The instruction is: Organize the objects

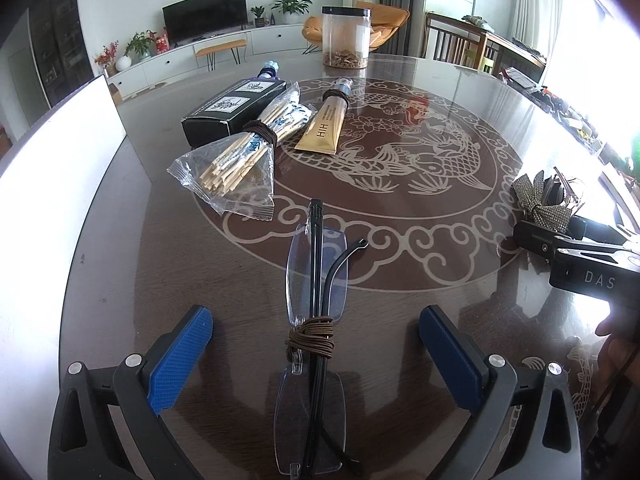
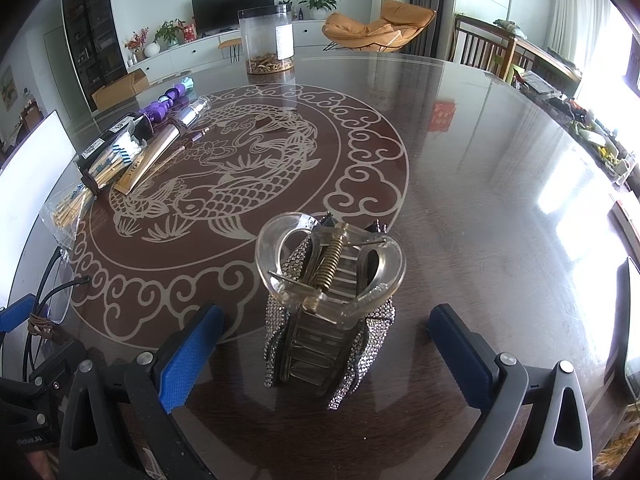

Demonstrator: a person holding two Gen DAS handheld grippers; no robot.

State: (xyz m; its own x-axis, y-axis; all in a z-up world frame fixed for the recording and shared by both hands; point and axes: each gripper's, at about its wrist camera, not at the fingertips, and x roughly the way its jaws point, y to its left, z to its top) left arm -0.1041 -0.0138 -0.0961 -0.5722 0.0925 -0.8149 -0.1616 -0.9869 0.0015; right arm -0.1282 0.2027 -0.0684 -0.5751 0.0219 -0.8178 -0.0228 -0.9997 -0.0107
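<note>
Folded rimless glasses, bound with a brown cord, lie on the round table between the spread blue pads of my open left gripper. A clear hair claw clip with rhinestone bows stands on the table between the spread pads of my open right gripper; it also shows in the left wrist view. Farther left lie a bag of chopsticks, a gold tube and a black box. Neither gripper touches anything.
A clear jar stands at the table's far edge. A purple toy lies behind the black box. A white board stands at the left edge. Clutter lines the right side. The right gripper's body shows at right.
</note>
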